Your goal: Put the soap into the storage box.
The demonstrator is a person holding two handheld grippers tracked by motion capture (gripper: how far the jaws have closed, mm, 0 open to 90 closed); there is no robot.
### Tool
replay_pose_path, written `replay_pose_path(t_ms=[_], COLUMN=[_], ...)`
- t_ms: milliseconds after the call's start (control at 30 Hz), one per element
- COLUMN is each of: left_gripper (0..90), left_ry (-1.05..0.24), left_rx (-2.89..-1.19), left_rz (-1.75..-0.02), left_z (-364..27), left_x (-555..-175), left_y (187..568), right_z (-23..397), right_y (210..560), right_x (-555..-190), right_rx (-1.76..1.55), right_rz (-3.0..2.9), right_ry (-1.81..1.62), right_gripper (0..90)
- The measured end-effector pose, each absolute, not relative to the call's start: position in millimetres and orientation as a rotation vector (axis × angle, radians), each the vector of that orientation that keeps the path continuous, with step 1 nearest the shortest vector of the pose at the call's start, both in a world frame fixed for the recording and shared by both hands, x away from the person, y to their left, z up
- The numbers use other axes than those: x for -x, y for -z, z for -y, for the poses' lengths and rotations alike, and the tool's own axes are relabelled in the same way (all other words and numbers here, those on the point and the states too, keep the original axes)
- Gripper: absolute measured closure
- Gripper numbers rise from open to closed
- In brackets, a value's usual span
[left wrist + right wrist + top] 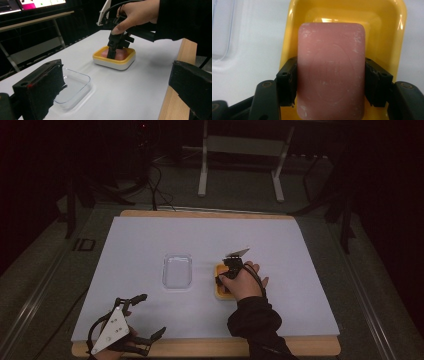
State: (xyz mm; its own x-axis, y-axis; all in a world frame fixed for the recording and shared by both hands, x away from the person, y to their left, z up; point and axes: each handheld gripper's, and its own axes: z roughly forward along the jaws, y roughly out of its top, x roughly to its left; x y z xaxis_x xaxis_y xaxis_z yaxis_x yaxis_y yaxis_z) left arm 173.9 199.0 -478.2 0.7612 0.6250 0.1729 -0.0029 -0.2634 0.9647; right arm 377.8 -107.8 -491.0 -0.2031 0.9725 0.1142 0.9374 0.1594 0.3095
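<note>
A pink soap bar (330, 62) lies over the hollow of a yellow soap dish (347, 12) with a white base. My right gripper (330, 86) is shut on the bar, one black pad (287, 85) pressed on each long side. In the high view the right gripper (226, 276) points down into the dish (218, 290) right of the table's middle. The left gripper view shows the soap (122, 53) low inside the dish (113, 62); whether it rests on the bottom I cannot tell. My left gripper (153, 314) stands open and holds nothing at the front left.
A clear plastic tray (177, 271) lies on the white sheet (210, 235) just left of the dish, also in the left gripper view (75, 85). The wooden table edge (200, 347) runs along the front. A metal stand (240, 150) and cables are behind the table.
</note>
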Motion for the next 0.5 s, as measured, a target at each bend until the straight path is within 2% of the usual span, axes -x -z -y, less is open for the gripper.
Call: replay_pose_path(t_ms=[167,267,500], left_gripper=[0.6,0.6,0.6], left_ry=[-0.646,-0.646,-0.644], left_rx=[-1.75,-1.752,-1.754], left_rz=[-0.489,-0.488,-0.49], left_z=[-199,-199,-199], left_x=[-174,-174,-174], left_y=[478,478,478], right_z=[108,111,115], right_y=[488,481,463], right_x=[-379,-380,-378], right_rx=[-1.882,-1.812,-1.693], right_rz=[-2.339,-2.338,-2.427], right_ry=[-0.468,-0.503,-0.588], right_gripper=[36.3,31.9,33.5])
